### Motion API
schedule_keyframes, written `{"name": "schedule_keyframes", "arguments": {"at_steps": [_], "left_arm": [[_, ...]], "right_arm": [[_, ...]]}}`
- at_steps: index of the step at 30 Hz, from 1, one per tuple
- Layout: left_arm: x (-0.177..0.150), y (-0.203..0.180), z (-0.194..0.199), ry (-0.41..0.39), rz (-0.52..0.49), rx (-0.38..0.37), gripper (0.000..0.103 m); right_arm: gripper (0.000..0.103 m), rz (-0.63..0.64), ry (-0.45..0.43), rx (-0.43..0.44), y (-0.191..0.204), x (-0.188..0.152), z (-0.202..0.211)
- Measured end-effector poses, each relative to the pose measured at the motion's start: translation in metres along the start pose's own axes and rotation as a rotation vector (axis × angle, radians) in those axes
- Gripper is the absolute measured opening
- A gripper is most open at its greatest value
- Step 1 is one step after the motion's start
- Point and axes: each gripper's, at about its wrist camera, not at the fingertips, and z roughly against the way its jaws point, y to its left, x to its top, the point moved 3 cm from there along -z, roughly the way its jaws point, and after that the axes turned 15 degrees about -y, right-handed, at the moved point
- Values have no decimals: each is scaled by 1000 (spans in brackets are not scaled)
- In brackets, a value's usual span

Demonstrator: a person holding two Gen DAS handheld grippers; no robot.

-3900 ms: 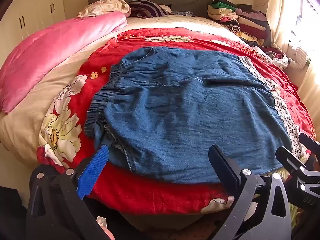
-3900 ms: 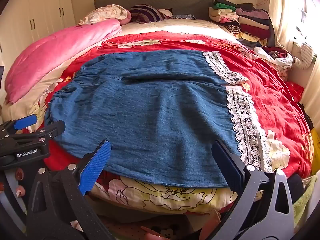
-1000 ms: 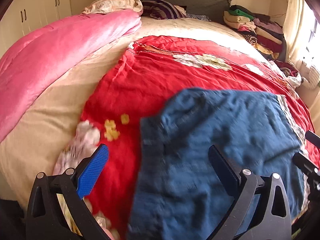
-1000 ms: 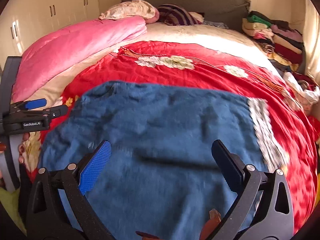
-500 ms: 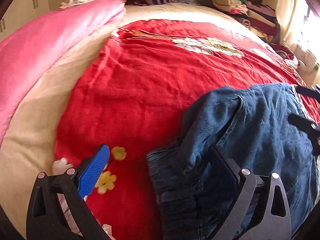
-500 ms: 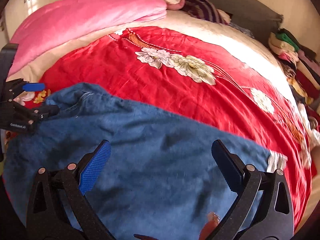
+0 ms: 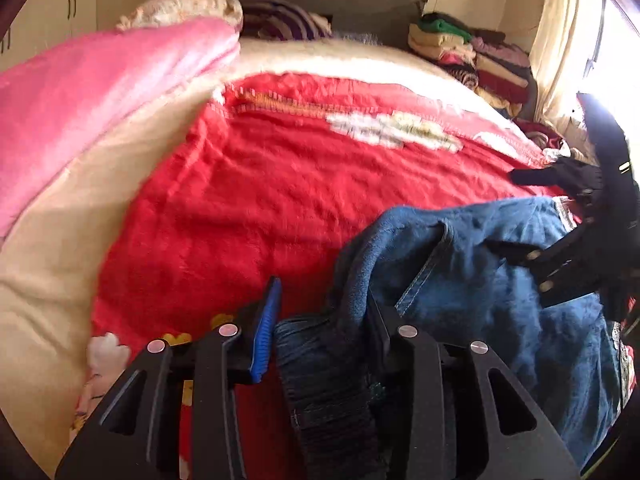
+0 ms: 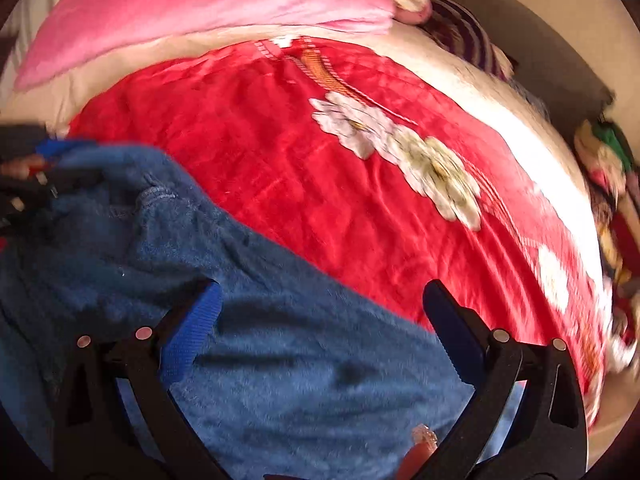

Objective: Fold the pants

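While your left gripper (image 7: 320, 320) looks down over the bed, its jaws have just been closing and the blue pad (image 7: 265, 336) and the black finger now pinch the gathered waistband of the denim pants (image 7: 500, 280). Those pants lie bunched on the red floral blanket (image 7: 280, 200), piled toward the right of this view, with a strip of lace trim at their far edge. Your right gripper (image 7: 576, 216) shows at the right edge, over the denim. A pink quilt (image 7: 100, 92) runs along the left, and folded clothes (image 7: 472, 56) are stacked by the headboard.

Now the right wrist view, blurred: your right gripper (image 8: 324, 308) holds its fingers wide apart, hovering over the denim pants (image 8: 280, 340) with nothing pinched. The fabric fills the lower left, spread across the red floral blanket (image 8: 320, 168). Your left gripper (image 8: 36, 176) sits at the left edge, on the raised corner of the denim.
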Motion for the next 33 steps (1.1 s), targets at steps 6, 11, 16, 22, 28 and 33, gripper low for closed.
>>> {"name": "schedule_keyframes", "arguments": {"at_steps": [6, 11, 16, 22, 28, 33], "left_arm": [[10, -6, 26, -71, -16, 2, 36], [3, -1, 23, -50, -35, 34, 36], [2, -3, 31, -72, -61, 36, 36], [5, -10, 58, -132, -96, 44, 36], [-3, -15, 101, -217, -85, 42, 36], [-28, -15, 144, -241, -31, 29, 36]], "right_arm": [[51, 99, -17, 33, 22, -4, -9], [7, -4, -53, 83, 27, -11, 4], [4, -103, -117, 85, 25, -16, 37], [3, -165, -212, 88, 37, -16, 97], [3, -208, -285, 114, 63, -29, 154], [3, -229, -294, 156, 91, -47, 181]]}}
